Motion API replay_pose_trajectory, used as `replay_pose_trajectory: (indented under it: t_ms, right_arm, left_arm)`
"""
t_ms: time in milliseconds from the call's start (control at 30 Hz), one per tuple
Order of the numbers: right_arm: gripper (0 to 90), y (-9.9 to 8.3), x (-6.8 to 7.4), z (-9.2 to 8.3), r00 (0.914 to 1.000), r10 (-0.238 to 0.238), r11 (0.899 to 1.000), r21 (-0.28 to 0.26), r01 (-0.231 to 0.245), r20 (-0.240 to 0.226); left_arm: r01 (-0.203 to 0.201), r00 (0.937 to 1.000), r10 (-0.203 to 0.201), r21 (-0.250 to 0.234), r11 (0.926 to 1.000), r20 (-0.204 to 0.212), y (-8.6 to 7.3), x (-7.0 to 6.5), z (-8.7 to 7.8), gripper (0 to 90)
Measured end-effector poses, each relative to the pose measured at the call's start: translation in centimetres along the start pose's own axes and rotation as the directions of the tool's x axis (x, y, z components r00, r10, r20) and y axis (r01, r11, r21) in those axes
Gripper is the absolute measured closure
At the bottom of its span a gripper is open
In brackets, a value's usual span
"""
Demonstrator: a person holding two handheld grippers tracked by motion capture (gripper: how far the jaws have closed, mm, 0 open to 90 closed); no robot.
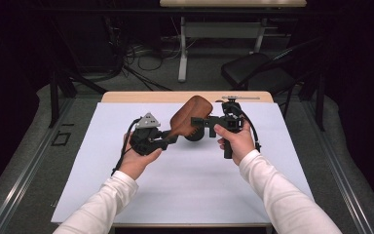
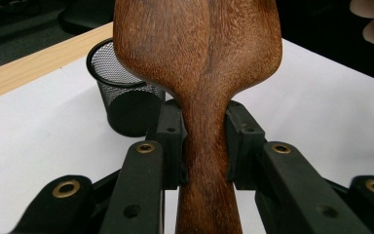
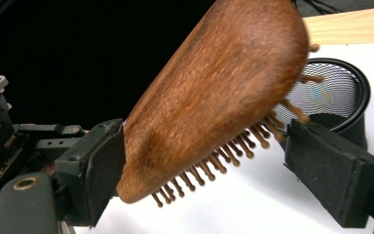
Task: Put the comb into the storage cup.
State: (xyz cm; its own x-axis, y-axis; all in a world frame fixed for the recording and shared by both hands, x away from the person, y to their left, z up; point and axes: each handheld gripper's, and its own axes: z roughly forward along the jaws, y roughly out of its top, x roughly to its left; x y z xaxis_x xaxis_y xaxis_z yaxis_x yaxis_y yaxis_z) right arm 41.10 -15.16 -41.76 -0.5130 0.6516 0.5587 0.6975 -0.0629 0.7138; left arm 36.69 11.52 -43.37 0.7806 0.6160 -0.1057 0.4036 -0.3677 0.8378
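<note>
The left gripper (image 1: 168, 140) clamps the wooden hairbrush (image 1: 187, 118) by its handle, above the tabletop's far edge beside the mesh cup (image 2: 121, 92). The right gripper (image 3: 199, 170) jaws straddle its head, open; closing on the bristles could twist it loose.

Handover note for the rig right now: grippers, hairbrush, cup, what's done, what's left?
Left gripper: shut on the wooden hairbrush at the neck of its handle, holding it above the table.
Right gripper: open; its pads stand on either side of the brush head, bristles facing one pad, not pressing.
Black mesh cup: upright on the white mat, just behind the brush, looks empty.
Done: brush lifted.
Left, probably: right gripper closes on the head or steadies it, then the brush goes into the cup.
</note>
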Motion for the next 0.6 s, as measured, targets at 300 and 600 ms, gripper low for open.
replay_pose_trajectory:
  t_ms: [300,600]
  right_arm:
    - [15.0,0.0,-0.1,0.4,0.9996,0.026,1.000,-0.005,-0.026,-0.012]
    - [15.2,0.0,-0.3,0.5,0.9988,0.045,0.999,-0.012,-0.045,-0.021]
  left_arm:
    - [-0.014,0.9996,0.014,-0.003,0.9999,0.024,0.3,-0.9,0.3,71.9]
    - [-0.023,0.9992,0.023,-0.005,0.9997,0.032,0.5,-1.3,0.6,71.9]
